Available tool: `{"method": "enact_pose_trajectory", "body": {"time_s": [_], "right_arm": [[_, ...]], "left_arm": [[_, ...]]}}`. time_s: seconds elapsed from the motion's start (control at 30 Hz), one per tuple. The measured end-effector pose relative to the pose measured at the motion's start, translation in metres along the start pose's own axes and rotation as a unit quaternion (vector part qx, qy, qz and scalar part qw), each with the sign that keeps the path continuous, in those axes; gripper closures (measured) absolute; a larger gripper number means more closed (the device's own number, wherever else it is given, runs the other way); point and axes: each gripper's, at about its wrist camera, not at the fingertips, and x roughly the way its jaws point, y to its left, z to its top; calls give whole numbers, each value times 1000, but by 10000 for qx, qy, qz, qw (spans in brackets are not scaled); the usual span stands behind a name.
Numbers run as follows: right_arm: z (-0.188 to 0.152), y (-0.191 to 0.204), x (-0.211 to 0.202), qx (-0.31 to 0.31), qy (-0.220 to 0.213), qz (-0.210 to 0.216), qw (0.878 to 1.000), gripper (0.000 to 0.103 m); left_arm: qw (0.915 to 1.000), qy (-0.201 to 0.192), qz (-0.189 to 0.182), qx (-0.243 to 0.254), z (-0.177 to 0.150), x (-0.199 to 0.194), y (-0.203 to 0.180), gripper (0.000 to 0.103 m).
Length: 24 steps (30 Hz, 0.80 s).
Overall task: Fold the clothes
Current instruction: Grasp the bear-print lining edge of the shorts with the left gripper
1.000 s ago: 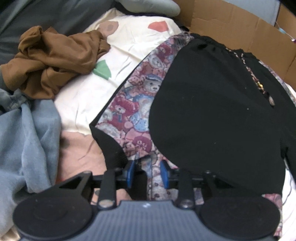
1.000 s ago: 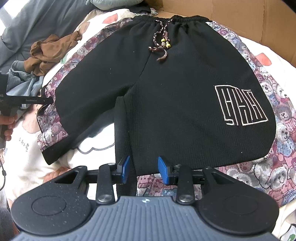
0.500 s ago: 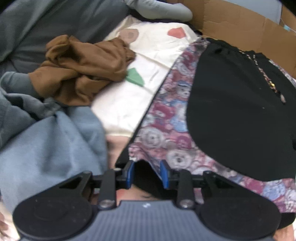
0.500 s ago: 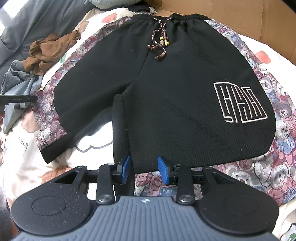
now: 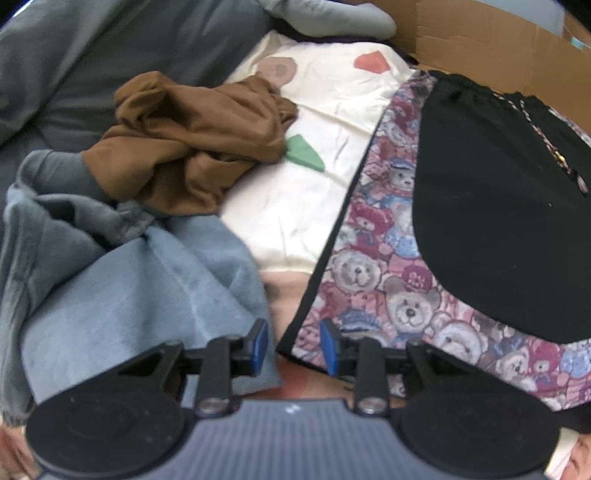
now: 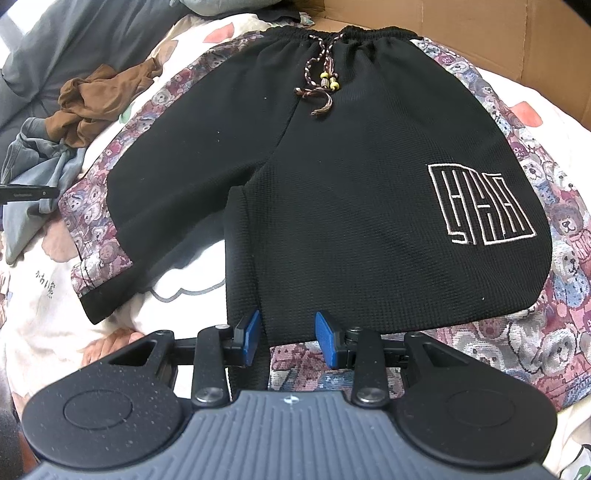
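Note:
Black shorts (image 6: 351, 184) with teddy-bear side panels, a drawstring and a white logo lie flat on the printed sheet, waistband at the far side. My right gripper (image 6: 288, 338) is open over the inner hem of the leg with the logo; the fabric lies flat between its blue pads. In the left wrist view the shorts (image 5: 498, 221) fill the right side. My left gripper (image 5: 293, 345) is open just off the other leg's outer corner, and the black hem edge reaches into its gap. From the right wrist view, a part of the left gripper (image 6: 29, 192) shows at the left edge.
A crumpled brown garment (image 5: 192, 140) and a blue-grey one (image 5: 129, 288) lie left of the shorts. A grey duvet (image 5: 110, 44) is bunched at the far left. A cardboard wall (image 6: 498, 33) stands behind the waistband. Cream sheet (image 5: 314, 110) shows between clothes.
My left gripper has moved left, from over the bear-print leg hem to its outer corner beside the blue-grey garment. The right gripper has not moved.

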Motion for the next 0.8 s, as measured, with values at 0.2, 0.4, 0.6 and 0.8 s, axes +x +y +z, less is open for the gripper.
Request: {"method": "enact_pose_trajectory", "body": {"time_s": [0.2, 0.4, 0.6, 0.8], "right_arm": [[2, 0, -2, -9, -26, -4, 10000, 63], [5, -1, -5, 56, -59, 45, 10000, 63], [18, 0, -7, 269, -206, 246, 9991, 63], [37, 17, 3, 357, -230, 714, 9965, 61]], "left_arm": [[9997, 95, -207, 63, -3, 22, 1, 69], [9990, 211, -379, 84, -5, 30, 1, 74], [9986, 255, -407, 239, -7, 22, 0, 94], [9985, 381, -380, -40, -2, 17, 15, 95]]}}
